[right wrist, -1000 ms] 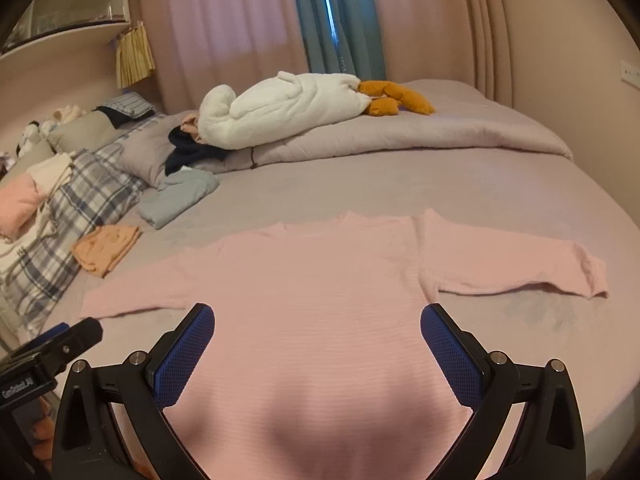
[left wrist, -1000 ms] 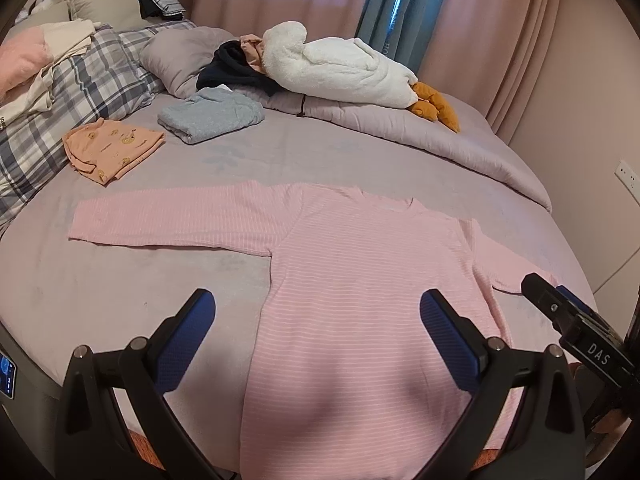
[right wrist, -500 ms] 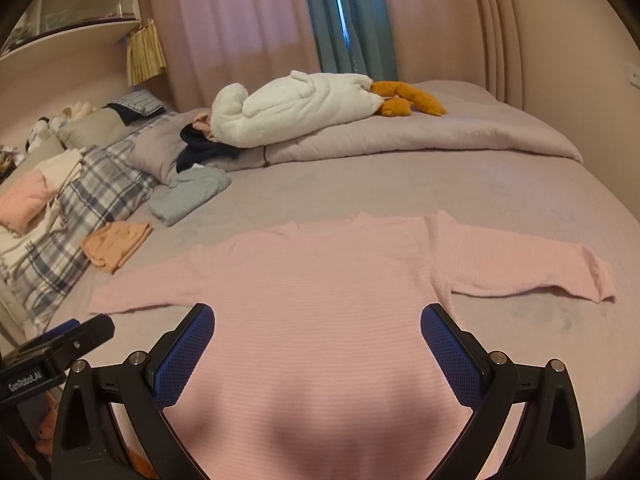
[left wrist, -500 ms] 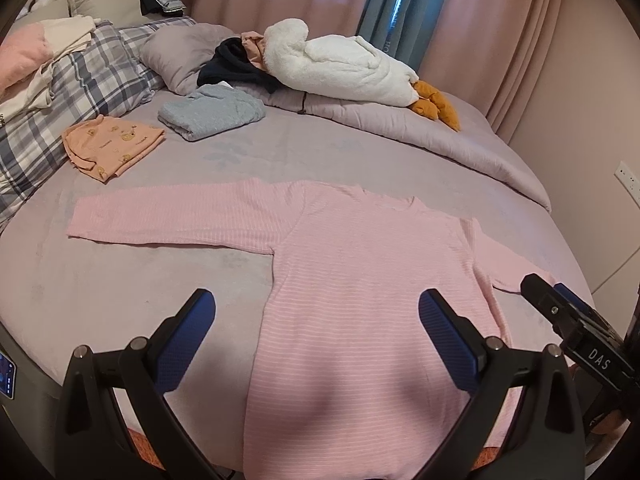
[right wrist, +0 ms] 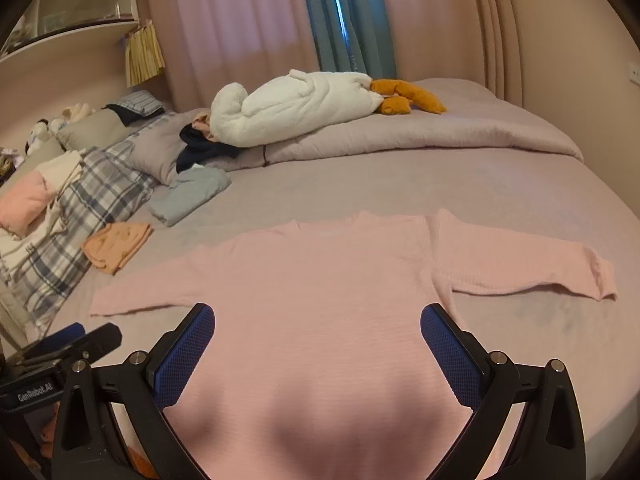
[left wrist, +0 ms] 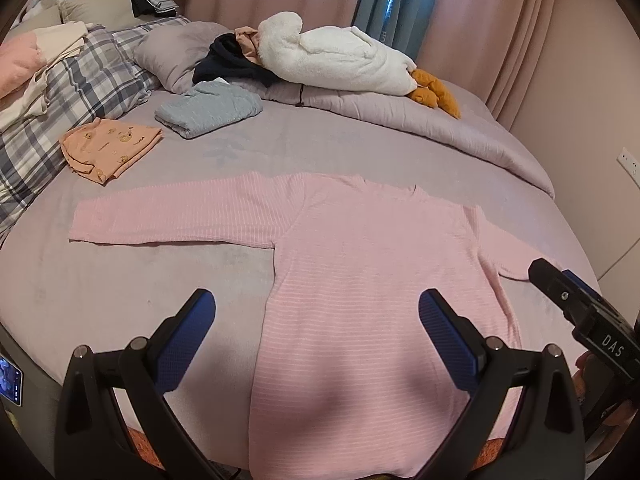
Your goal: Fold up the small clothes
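A pink striped long-sleeved top (left wrist: 372, 264) lies flat on the grey bed, both sleeves spread out to the sides; it also shows in the right wrist view (right wrist: 320, 296). My left gripper (left wrist: 316, 320) is open and empty, held above the top's lower left part. My right gripper (right wrist: 318, 332) is open and empty, above the top's lower middle. The right gripper's body shows at the right edge of the left wrist view (left wrist: 584, 320), and the left gripper's body at the lower left of the right wrist view (right wrist: 60, 348).
A folded orange garment (left wrist: 108, 148) and a folded grey-blue garment (left wrist: 208, 108) lie at the far left of the bed. A white plush goose (left wrist: 340, 60), dark clothes, pillows and a plaid blanket (left wrist: 80, 88) sit behind. The bed's rounded edge (right wrist: 600, 380) is near.
Both grippers have shifted slightly, so the views have panned a little. The top has not moved and both grippers stay open.
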Motion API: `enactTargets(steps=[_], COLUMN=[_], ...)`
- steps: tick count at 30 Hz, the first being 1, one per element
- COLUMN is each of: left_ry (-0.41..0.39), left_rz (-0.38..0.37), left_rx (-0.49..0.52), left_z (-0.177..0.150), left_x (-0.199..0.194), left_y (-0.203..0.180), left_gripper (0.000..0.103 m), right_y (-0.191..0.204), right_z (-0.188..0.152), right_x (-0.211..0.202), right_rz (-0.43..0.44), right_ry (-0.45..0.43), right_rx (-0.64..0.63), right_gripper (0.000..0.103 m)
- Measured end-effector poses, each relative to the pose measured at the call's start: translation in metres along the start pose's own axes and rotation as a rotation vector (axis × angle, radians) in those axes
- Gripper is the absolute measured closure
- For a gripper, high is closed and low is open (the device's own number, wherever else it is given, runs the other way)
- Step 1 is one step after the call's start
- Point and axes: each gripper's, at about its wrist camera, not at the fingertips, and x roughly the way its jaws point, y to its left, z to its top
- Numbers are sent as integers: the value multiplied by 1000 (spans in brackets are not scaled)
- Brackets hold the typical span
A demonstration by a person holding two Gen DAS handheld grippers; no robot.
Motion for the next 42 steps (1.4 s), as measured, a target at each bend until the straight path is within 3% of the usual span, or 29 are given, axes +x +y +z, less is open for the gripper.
enactTargets(steps=[42], left_ry=[32], left_rz=[-27], left_rx=[20], left_z=[-1], left_x=[5], left_y=[-13], left_gripper=[2], right_y=[-9], right_z=[-4], right_x=[-13], right_rz=[26], right_ry=[-11], right_rx=[44], right_gripper=[1])
